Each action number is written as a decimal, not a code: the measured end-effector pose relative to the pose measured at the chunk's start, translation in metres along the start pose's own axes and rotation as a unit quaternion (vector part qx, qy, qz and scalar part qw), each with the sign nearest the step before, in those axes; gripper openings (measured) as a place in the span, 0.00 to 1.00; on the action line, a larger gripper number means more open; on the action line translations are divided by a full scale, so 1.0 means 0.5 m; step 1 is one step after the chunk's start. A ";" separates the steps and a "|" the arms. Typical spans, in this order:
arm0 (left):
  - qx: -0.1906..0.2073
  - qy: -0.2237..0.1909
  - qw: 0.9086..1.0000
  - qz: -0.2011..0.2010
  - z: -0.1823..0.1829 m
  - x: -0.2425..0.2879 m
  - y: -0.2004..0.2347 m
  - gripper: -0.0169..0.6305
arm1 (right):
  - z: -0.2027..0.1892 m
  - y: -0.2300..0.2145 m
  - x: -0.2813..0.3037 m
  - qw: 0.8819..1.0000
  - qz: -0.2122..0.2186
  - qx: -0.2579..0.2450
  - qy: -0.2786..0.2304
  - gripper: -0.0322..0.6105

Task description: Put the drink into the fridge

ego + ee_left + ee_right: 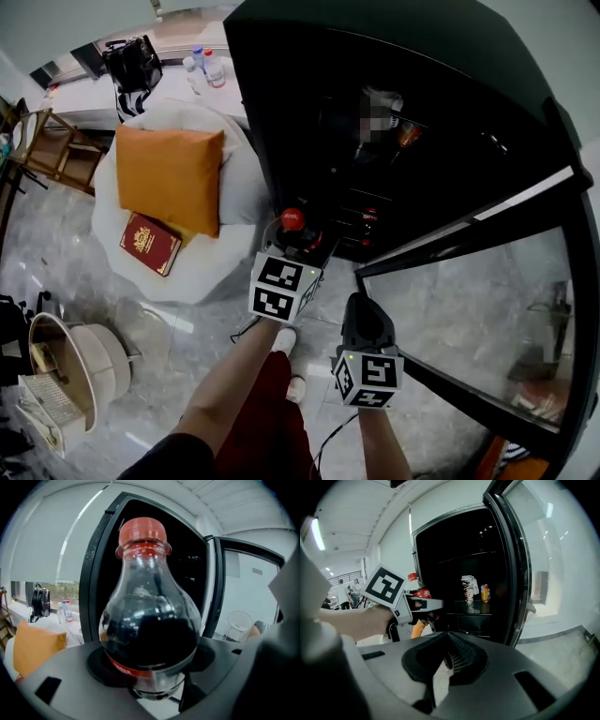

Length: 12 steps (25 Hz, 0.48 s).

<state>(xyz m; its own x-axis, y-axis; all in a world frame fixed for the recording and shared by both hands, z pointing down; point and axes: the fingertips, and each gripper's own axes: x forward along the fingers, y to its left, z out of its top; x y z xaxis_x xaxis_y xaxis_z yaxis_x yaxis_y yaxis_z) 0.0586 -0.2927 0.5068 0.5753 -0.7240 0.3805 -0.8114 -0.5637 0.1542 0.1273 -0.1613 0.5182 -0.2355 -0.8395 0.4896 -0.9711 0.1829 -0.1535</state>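
- I'm holding the bottle (149,634) in the left gripper (298,242); its jaws are clamping the lower body, wide apart around it, with the red cap (142,529) pointing up.
- The bottle is sitting outside the fridge (469,56), just in front of the open mouth; the door (487,309) is standing swung out on the right.
- The right gripper (449,641) is carrying nothing; its jaws are resting together, beside the door.
- To do this step well, I'm judging that I should be carrying the bottle upright and straight into the opening, aiming at a bare stretch of the shelf (473,603), clear of the can (485,593) and the pack (468,588) already standing there; I'd be lowering the base flat before letting the jaws part.
- I'd be leaving the right gripper off to the side so that it is not nudging the door into the path.
- Writing: the bottle's red band is showing white characters in the right gripper view, too small for me to read; the can's print is no clearer; the cubes are bearing only black-and-white squares.
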 end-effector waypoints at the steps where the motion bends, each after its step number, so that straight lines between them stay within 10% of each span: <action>1: 0.002 0.001 1.000 0.000 0.004 0.014 0.004 0.51 | 0.002 -0.006 0.008 1.000 -0.003 0.003 0.002 0.08; 12: 0.026 -0.002 1.000 0.006 0.047 0.144 0.070 0.51 | 0.032 -0.020 0.115 1.000 -0.015 0.002 0.006 0.08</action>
<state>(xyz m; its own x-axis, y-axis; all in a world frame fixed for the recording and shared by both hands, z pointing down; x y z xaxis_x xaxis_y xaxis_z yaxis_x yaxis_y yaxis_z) 0.0739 -0.3740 0.5182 0.5666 -0.7324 0.3776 -0.8116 -0.5754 0.1016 0.1242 -0.2196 0.5344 -0.2067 -0.8386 0.5040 -0.9776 0.1559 -0.1415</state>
